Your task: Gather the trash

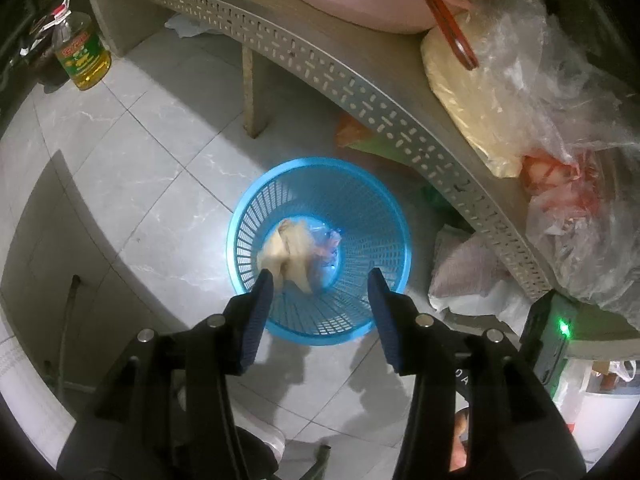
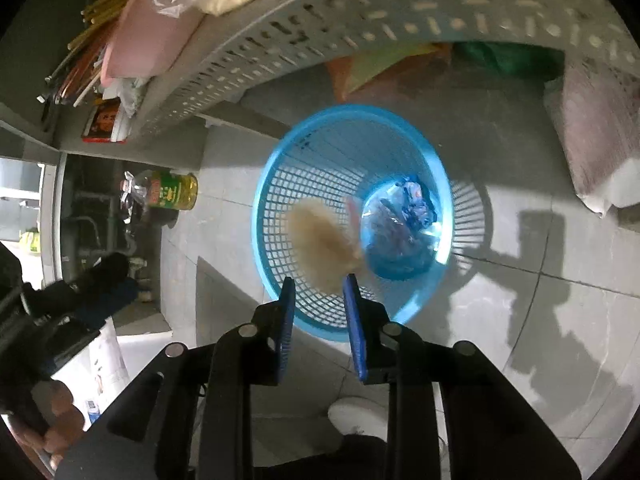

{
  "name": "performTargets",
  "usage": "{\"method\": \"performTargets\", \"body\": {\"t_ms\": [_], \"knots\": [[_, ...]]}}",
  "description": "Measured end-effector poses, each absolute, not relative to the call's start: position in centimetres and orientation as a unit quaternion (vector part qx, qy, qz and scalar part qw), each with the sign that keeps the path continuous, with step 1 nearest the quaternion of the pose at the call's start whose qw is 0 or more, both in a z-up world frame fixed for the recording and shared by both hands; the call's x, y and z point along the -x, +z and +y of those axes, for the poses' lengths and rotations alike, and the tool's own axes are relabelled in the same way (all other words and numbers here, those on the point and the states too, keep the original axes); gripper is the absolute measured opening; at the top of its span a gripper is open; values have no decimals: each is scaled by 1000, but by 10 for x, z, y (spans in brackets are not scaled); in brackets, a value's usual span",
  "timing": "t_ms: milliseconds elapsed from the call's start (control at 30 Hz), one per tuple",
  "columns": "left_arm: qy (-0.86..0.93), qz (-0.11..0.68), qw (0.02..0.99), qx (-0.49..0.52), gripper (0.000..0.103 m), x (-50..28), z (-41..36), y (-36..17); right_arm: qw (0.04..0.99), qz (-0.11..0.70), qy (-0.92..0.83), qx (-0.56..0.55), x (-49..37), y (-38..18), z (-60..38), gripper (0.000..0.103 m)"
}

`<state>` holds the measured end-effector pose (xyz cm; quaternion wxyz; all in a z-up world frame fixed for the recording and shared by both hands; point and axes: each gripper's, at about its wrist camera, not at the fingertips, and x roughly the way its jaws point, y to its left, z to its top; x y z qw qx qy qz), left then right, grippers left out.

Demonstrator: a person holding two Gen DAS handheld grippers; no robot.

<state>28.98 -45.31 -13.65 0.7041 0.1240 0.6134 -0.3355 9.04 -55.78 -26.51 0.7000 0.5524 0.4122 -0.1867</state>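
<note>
Above the blue plastic lattice waste basket (image 1: 320, 248), both claws, left (image 1: 320, 284) and right (image 2: 319, 290), stand open, empty; the tan crumpled wad (image 2: 324, 240), probably light and soft, suits pinching at any fold.

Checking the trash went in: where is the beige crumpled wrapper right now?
In both wrist views the beige crumpled wrapper lies inside the blue mesh basket on the tiled floor, beside a blue plastic bag.

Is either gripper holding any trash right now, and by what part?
No. The left gripper and right gripper are both open and empty above the blue basket. The beige trash is blurred, already inside the basket's mouth.
</note>
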Motion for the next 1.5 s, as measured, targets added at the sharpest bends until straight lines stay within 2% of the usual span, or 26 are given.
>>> {"method": "performTargets", "body": {"t_ms": [200,367,467,700,1000,1133,1300,1500], "knots": [[-339,606,709,-117,46,-284,-443,-124,703,405,-193,-552,-75,-252,-556,29],[-355,602,705,-124,46,-278,-422,-98,717,394,-187,-543,-63,-230,-557,42],[-350,592,714,-130,46,-281,-396,-70,728,394,-176,-533,-63,-217,-553,45],[-320,569,752,-88,53,-295,-296,9,760,398,-132,-496,-77,-178,-530,49],[-238,517,819,-66,64,-284,-139,85,806,415,-52,-418,-107,-121,-479,59],[-186,497,847,-23,70,-281,-64,112,821,423,-18,-382,-120,-96,-451,60],[-139,492,859,22,77,-284,18,118,833,434,17,-343,-135,-69,-415,64],[-102,527,843,36,83,-295,78,84,838,448,61,-307,-156,-50,-365,66]]}}
